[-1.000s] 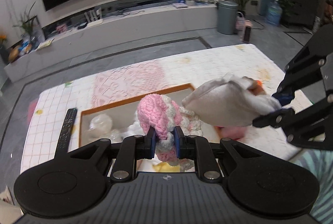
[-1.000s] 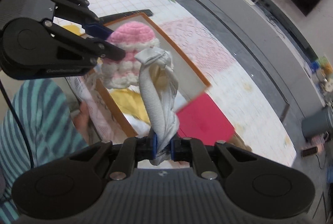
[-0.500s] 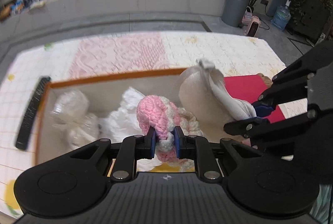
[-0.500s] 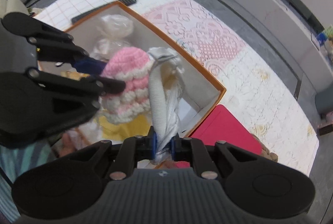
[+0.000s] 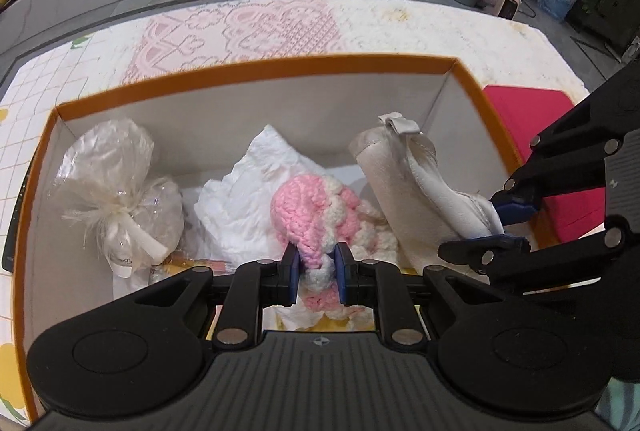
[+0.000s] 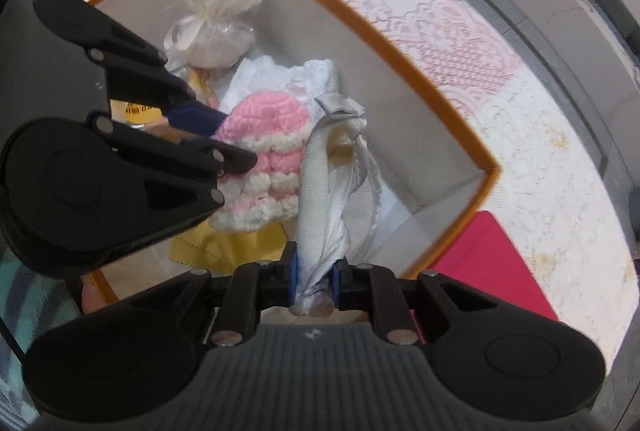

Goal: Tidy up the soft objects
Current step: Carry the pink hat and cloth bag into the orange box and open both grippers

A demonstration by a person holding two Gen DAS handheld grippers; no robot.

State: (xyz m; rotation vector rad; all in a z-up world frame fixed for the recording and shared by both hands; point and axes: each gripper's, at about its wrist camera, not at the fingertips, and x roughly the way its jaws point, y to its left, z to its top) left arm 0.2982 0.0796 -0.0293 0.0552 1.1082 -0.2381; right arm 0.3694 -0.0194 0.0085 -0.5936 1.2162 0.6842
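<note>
Pinching a pink-and-white crochet piece (image 5: 316, 219) between the nearly closed pads of the left gripper (image 5: 317, 269), inside the orange-rimmed box (image 5: 256, 65) over crumpled white paper (image 5: 248, 199). Gripping a white cloth bundle (image 6: 324, 207) in the right gripper (image 6: 314, 279), jaws easing open with fabric between the pads, hanging into the box's right end. Lying at the left end: a tied clear bag (image 5: 116, 187).

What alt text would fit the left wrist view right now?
The left gripper pinches a pink and white crocheted hat inside an orange-rimmed box. Beside it the right gripper holds a white cloth bundle; a tied clear bag and crumpled white paper lie in the box.
</note>
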